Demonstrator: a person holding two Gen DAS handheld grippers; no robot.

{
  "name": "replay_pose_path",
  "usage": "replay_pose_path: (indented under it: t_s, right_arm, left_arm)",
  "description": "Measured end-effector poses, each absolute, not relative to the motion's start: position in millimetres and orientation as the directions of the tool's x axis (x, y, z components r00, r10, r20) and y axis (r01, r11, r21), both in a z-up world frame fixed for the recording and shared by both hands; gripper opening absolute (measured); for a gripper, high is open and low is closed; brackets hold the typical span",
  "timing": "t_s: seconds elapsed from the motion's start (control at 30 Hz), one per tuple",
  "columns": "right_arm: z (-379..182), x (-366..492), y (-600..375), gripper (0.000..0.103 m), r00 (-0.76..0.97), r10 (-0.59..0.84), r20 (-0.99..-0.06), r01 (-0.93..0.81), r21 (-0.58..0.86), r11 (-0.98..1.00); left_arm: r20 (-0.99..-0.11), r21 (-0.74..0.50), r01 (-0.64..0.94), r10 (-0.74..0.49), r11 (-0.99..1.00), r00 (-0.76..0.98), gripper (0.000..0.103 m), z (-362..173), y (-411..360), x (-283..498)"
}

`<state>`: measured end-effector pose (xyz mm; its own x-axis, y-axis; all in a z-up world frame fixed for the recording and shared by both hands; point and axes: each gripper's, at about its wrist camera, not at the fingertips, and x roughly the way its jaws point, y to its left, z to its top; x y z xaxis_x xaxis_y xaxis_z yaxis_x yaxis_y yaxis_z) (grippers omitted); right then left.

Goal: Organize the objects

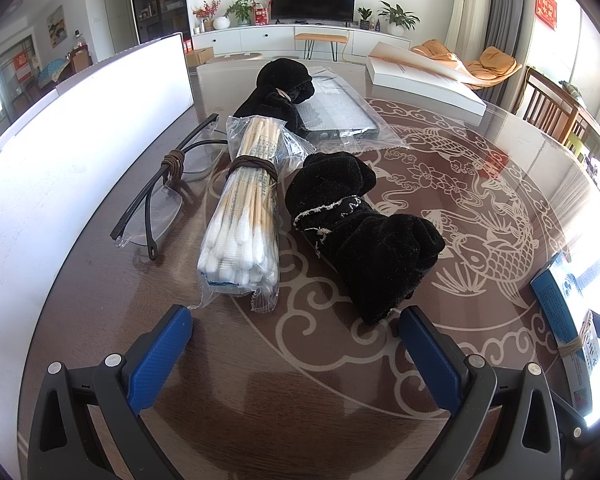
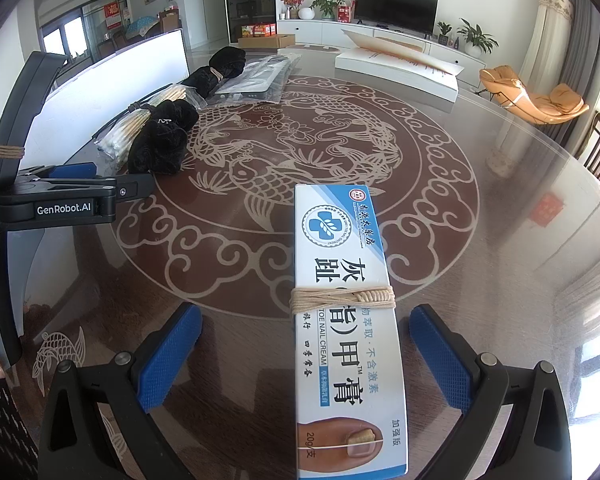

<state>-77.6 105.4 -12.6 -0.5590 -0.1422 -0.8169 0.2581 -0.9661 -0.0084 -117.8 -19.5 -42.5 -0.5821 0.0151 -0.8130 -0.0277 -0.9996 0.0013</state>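
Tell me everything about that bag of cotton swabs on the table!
The clear plastic bag of wooden-stick cotton swabs lies flat on the glass-topped round table, white tips toward the camera. A dark brown cord is wound around its middle. It sits between the black-framed glasses and a black velvet bundle; whether it touches them is unclear. The left hand-held gripper is open just short of it, not touching.

Glasses [image 1: 156, 204] left of swab pack [image 1: 244, 216], sock bundle [image 1: 360, 232] right, perhaps touching.
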Motion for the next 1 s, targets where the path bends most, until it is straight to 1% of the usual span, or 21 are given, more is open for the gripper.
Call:
replay_pose_path:
  t_s: [0.2, 0.33, 0.37, 0.43, 0.47, 0.53, 0.57, 0.7, 0.77, 0.83, 0.93, 1.0]
  right_arm:
    - [-13, -78, 105, 0.103, -0.559, -0.143, -0.817, 0.259, -0.008, -0.966]
    - [-13, -78, 105, 0.103, -0.559, -0.143, -0.817, 0.259, -0.008, -0.966]
    - [-13, -78, 105, 0.103, -0.559, -0.143, -0.817, 0.259, -0.008, -0.966]
    - [-13, -78, 105, 0.103, -0.559, -0.143, -0.817, 0.259, -0.008, -0.966]
    - [-13, -78, 105, 0.103, -0.559, -0.143, -0.817, 0.259, -0.008, -0.966]
    - [-13, -77, 105, 0.103, -0.559, -0.143, -0.817, 0.259, -0.008, -0.966]
    - [-13, -77, 106, 0.103, -0.559, -0.143, -0.817, 0.259, -0.008, -0.966]
    - [-13, -78, 105, 0.103, -0.559, -0.143, -0.817, 0.259, -0.008, -0.966]
    - [-12, -77, 106, 0.103, -0.559, -0.143, -0.817, 0.259, -0.008, -0.966]
    - [-13, -77, 105, 0.103, -0.559, -0.143, -0.817, 0.259, -0.008, -0.966]
    - [-13, -77, 106, 0.103, -0.559, -0.143, -0.817, 0.259, -0.008, -0.966]
    - [-12, -77, 106, 0.103, -0.559, -0.143, -0.817, 0.259, -0.009, -0.966]
  left_arm:
    - [-0.818, 0.001, -0.035, 0.019, -0.999, -0.575, 0.103, -42, -20, -118]
    - [-0.905, -0.002, -0.213, 0.092, -0.977, -0.416, 0.103, -37, -19, -120]
    - [-0.92, -0.006, -0.223, 0.093, -0.975, -0.381, 0.103, -36, -20, -120]
    - [-0.937, -0.054, -0.202, 0.119, -0.978, -0.327, 0.103, -33, -28, -121]
    - [-0.934, -0.097, -0.196, 0.158, -0.976, -0.321, 0.103, -30, -31, -122]
    - [-0.909, -0.181, -0.196, 0.24, -0.964, -0.341, 0.103, -21, -33, -125]
    - [-0.899, -0.195, -0.18, 0.249, -0.964, -0.36, 0.103, -17, -33, -129]
    - [-0.87, -0.203, -0.077, 0.216, -0.976, -0.444, 0.103, -8, -24, -148]
    - [-0.876, -0.165, 0.001, 0.146, -0.986, -0.459, 0.103, -14, -20, -160]
    - [-0.887, -0.123, 0.046, 0.089, -0.991, -0.452, 0.103, -25, -17, -169]
    - [-0.888, -0.067, 0.025, 0.048, -0.997, -0.457, 0.103, -33, -17, -165]
    - [-0.891, -0.062, -0.012, 0.061, -0.998, -0.449, 0.103, -35, -20, -158]
